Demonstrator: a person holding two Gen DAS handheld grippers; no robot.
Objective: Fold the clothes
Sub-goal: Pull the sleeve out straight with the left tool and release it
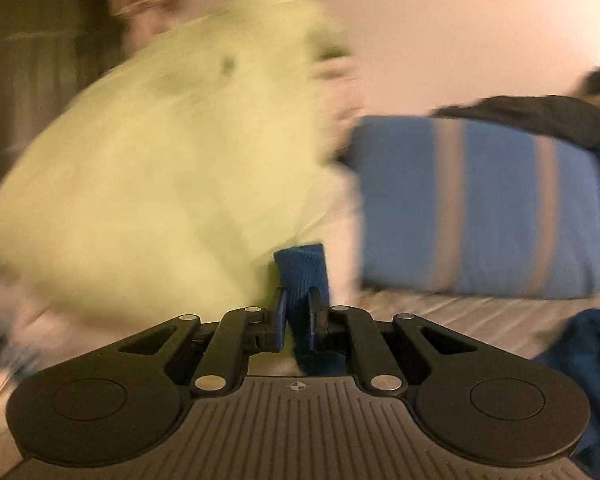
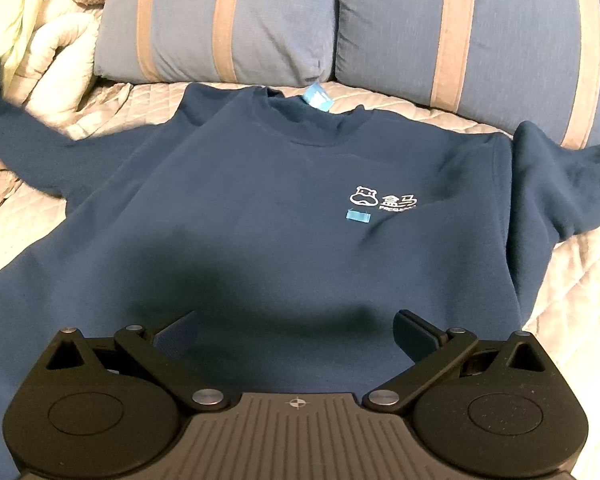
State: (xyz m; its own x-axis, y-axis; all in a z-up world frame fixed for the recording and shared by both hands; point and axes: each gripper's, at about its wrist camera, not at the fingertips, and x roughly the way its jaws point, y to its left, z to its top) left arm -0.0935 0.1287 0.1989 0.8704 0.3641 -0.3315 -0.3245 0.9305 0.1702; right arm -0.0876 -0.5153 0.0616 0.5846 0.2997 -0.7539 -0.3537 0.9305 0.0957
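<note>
A navy blue sweatshirt point(image 2: 260, 208) lies front-up on the bed, with a white logo on the chest and a light blue neck tag. Its left sleeve point(image 2: 24, 140) is lifted toward the upper left, blurred. My right gripper point(image 2: 296, 332) is open and empty, just above the sweatshirt's lower body. My left gripper point(image 1: 298, 312) is shut on the blue ribbed sleeve cuff point(image 1: 302, 272), held up in the air. More of the sweatshirt point(image 1: 588, 356) shows at the lower right of the left wrist view.
Two blue pillows with tan stripes point(image 2: 228, 20) sit behind the sweatshirt; one shows in the left wrist view point(image 1: 480, 208). A pale green garment point(image 1: 160, 168) fills the left. A cream quilt point(image 2: 52, 56) is bunched at upper left. A dark garment point(image 1: 540, 116) lies atop the pillow.
</note>
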